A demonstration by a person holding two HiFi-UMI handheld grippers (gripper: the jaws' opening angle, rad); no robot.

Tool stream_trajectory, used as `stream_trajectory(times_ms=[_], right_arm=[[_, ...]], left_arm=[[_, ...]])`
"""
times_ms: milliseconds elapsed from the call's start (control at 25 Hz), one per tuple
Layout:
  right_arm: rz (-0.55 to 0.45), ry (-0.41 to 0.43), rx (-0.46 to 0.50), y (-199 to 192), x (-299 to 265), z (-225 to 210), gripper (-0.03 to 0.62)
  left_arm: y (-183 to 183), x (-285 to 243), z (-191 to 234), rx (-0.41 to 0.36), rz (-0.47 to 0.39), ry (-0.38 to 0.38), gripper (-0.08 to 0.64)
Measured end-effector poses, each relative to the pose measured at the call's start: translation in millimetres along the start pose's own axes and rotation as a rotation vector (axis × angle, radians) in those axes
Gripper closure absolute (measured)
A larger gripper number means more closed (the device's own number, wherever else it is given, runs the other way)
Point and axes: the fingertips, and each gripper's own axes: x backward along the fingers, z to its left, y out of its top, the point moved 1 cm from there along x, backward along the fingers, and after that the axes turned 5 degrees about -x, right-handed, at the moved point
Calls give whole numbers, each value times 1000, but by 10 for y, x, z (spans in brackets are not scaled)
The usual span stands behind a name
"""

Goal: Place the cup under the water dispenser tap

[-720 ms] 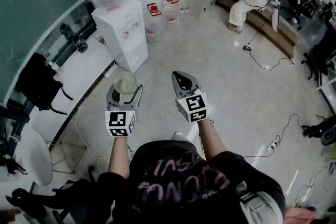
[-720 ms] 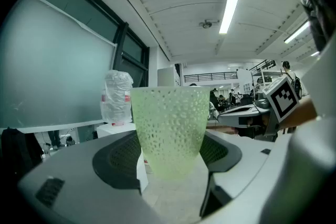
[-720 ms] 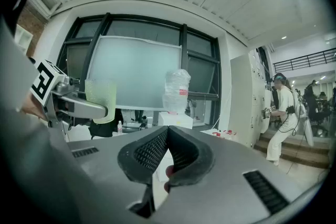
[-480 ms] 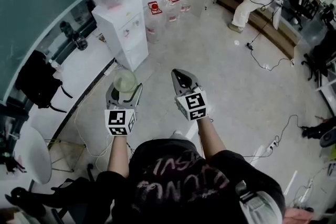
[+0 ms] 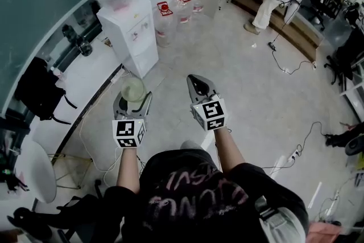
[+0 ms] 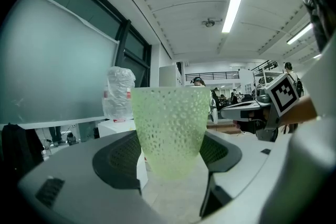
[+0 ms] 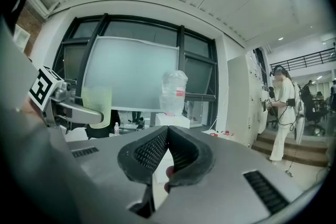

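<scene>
I have the cup (image 6: 169, 128) in my left gripper (image 6: 170, 155). Its jaws stand wide apart, and the dark pads press on the lower sides of the cup, so the pick-up is done. My right gripper (image 7: 167, 149) has its jaws closed together on nothing and takes no part. It hangs level with the left one, off to that gripper's right.

The carrying is what remains. The water dispenser (image 5: 131, 37) stands well apart from the cup (image 5: 134, 89), ahead of my left jaws and a little to their left. Past the rim of the cup I see only its bottle (image 6: 119, 93) and white top. I cannot make out the tap from here, because it is too small in the head view. I judge that I must close that gap, find the tap on the front face, set the cup down beneath it and open the jaws.

The cup stands upright between my pads, mouth up and narrow base down. Its long axis runs vertical, across the line of my jaws, which point nearly level. It needs no turning before I set it down.
</scene>
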Motion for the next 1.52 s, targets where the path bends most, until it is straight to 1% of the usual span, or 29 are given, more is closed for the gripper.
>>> stream_trajectory(times_ms=[200,400,680,1040,1320,1520], right_arm=[[8,-11,7,-14,23,8,578],[14,-18,6,-37,-65,-36,578],[7,-32,-20,-33,-301,-267,578],[39,-9,-16,-95,-904,-629,578],[65,19,-15,-148,-1463,-1046,578],[74,42,-20,-124,-1878,-1439,578]], left_arm=[[-49,52,40,10,-1,5,210],[-106,-10,114,24,2,4,210],[-154,-237,234,23,14,17,210],[-206,-832,427,31,38,31,210],[-250,-1441,532,39,63,39,210],[-220,-1924,616,45,79,56,210]])
